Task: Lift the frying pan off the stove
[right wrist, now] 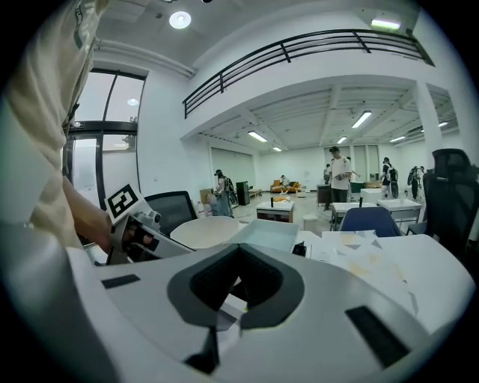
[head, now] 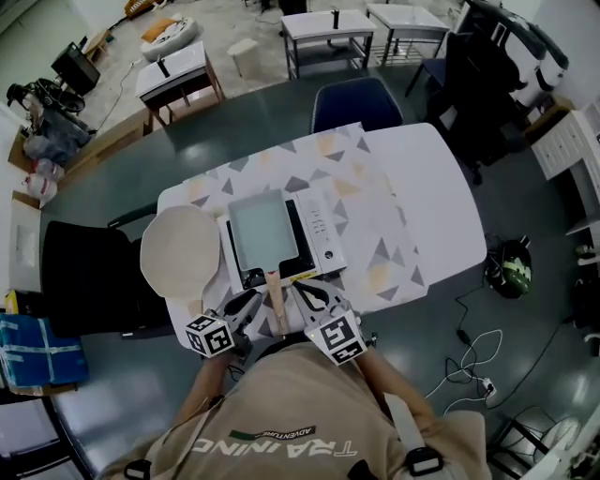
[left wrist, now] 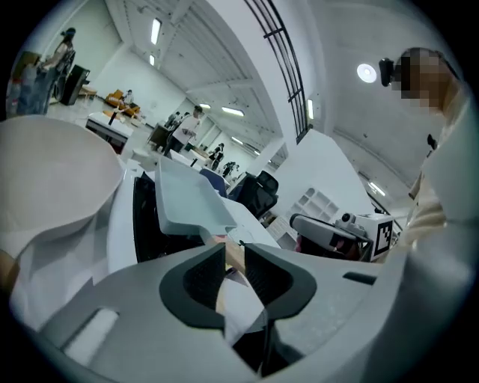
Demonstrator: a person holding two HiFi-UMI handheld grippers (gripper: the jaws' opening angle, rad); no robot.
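Lift not begun, by the look of it. The frying pan [head: 262,230], square and pale, sits flat on the stove [head: 321,232] w/ its wooden handle [head: 275,300] pointing back at the person. The left hand-held gripper [head: 248,306] is just beside the handle on one side and the right hand-held gripper [head: 307,292] just beside it on the other. Neither one is on it.

The left gripper view shows its jaws a slim gap apart, the handle's end ahead of them in line w/ the gap, pads not pressing it. The right gripper view shows much the same: a narrow gap w/ only cloth showing through it, nothing held.

So what's left is approx. everything — get a gripper onto the handle, close, then raise the pan clear of the stove.

Surface: white worktop [head: 441,216], w/ a cloth [head: 375,216] printed in grey and tan triangles spread under the stove. A round pale board [head: 178,251] lies just left of the pan, overhanging the worktop edge.

Room: big open hall, dark floor [head: 525,187], high ceiling w/ strip lights and a railed balcony. A blue chair [head: 356,101] is at the far side and a black chair [head: 84,277] at left. More tables [head: 328,28] stand further back, cables [head: 469,352] lie on the floor at right — a few people stand far off.
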